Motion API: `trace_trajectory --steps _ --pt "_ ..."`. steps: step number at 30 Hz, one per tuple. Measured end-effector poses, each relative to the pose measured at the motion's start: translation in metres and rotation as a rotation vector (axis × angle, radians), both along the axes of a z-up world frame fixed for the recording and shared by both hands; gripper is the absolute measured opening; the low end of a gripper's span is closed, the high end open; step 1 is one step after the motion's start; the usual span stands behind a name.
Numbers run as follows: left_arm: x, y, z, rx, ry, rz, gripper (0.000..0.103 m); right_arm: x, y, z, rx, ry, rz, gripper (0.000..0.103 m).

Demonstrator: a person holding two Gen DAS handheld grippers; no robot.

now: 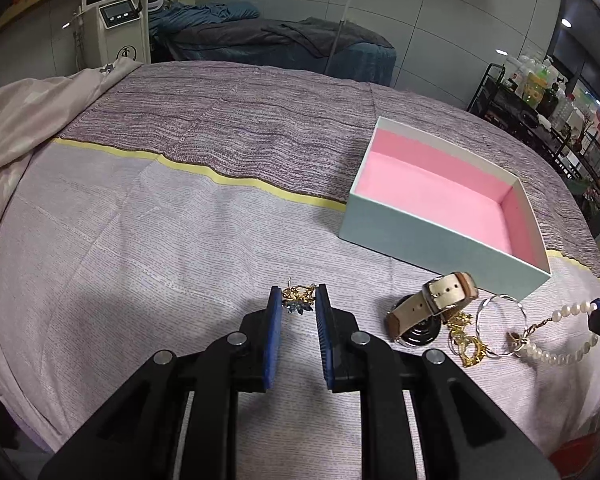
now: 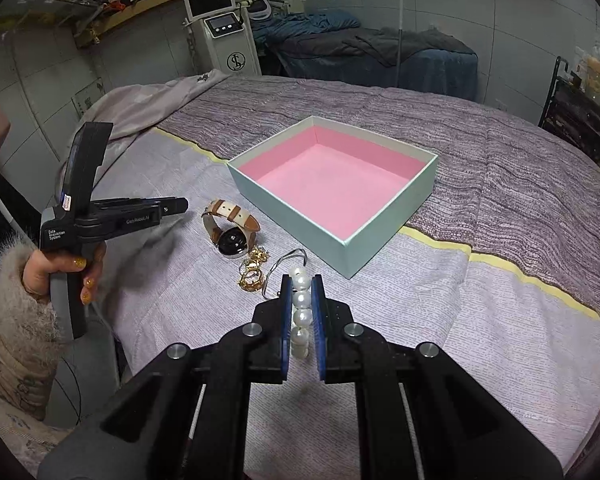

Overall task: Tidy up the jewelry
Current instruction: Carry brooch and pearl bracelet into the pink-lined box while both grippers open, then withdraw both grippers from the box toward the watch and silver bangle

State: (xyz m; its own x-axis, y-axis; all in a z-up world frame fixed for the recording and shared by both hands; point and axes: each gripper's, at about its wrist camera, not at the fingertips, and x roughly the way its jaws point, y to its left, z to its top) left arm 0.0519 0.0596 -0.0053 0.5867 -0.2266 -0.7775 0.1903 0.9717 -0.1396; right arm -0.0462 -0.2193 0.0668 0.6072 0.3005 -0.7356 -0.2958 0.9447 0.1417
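Woven cloth with a coarse, ribbed weave covers the bed (image 2: 480,320); on it, a matt cardboard box (image 2: 332,184) with smooth pink lining, a watch (image 2: 232,226) with stitched leather-look strap and polished metal case, glossy pearls (image 2: 301,300), shiny gold-toned brooch (image 1: 298,300), and matt black plastic grippers with ridged blue fingers (image 1: 274,332)

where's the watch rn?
Watch lies on the bedspread, just in front of the box, beside the gold jewelry; left of centre in the right wrist view.
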Motion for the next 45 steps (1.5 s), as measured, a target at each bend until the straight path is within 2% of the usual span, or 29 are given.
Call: trace_trajectory --steps 9,13,17,24,31,35,36,38,39,40,41,42,43,45 --pt "-0.011 -0.027 0.043 -0.018 -0.099 -0.094 0.017 0.008 0.002 0.036 0.047 -0.116 0.009 0.01" --pt "0.001 -0.044 0.054 -0.025 -0.123 -0.126 0.017 0.026 0.004 0.036 0.049 -0.132 -0.016 0.01" --pt "0.018 -0.062 0.052 -0.005 -0.131 -0.159 0.017 0.045 0.002 0.028 0.056 -0.12 -0.045 0.01" --pt "0.049 -0.085 0.039 -0.008 -0.088 -0.202 0.017 0.072 -0.009 0.015 0.075 -0.1 -0.106 0.01" --pt "0.065 -0.106 0.021 0.029 -0.054 -0.236 0.017 0.101 -0.016 -0.01 0.038 -0.035 -0.138 0.01" --pt "0.066 -0.11 0.015 0.045 -0.062 -0.232 0.018 0.109 -0.017 -0.025 0.011 -0.012 -0.149 0.01" --pt "0.066 -0.11 0.013 0.055 -0.064 -0.231 0.022 0.11 -0.016 -0.026 -0.005 -0.022 -0.149 0.01" --pt "0.066 -0.111 0.013 0.076 -0.081 -0.22 0.039 0.11 -0.013 -0.026 -0.054 -0.052 -0.15 0.011" --pt "0.065 -0.11 0.013 0.083 -0.097 -0.209 0.056 0.11 -0.011 -0.026 -0.083 -0.067 -0.153 0.012" --pt "0.064 -0.109 0.015 0.087 -0.111 -0.2 0.07 0.109 -0.009 -0.025 -0.111 -0.081 -0.154 0.021" --pt "0.063 -0.107 0.017 0.088 -0.125 -0.192 0.075 0.108 -0.009 -0.025 -0.127 -0.099 -0.157 0.045" --pt "0.061 -0.105 0.019 0.086 -0.139 -0.185 0.082 0.106 -0.01 -0.024 -0.134 -0.121 -0.166 0.06" --pt "0.058 -0.102 0.021 0.087 -0.154 -0.177 0.087 0.103 -0.013 -0.022 -0.138 -0.148 -0.185 0.08" --pt "0.053 -0.098 0.026 0.107 -0.186 -0.163 0.092 0.101 -0.015 -0.018 -0.153 -0.19 -0.212 0.083"
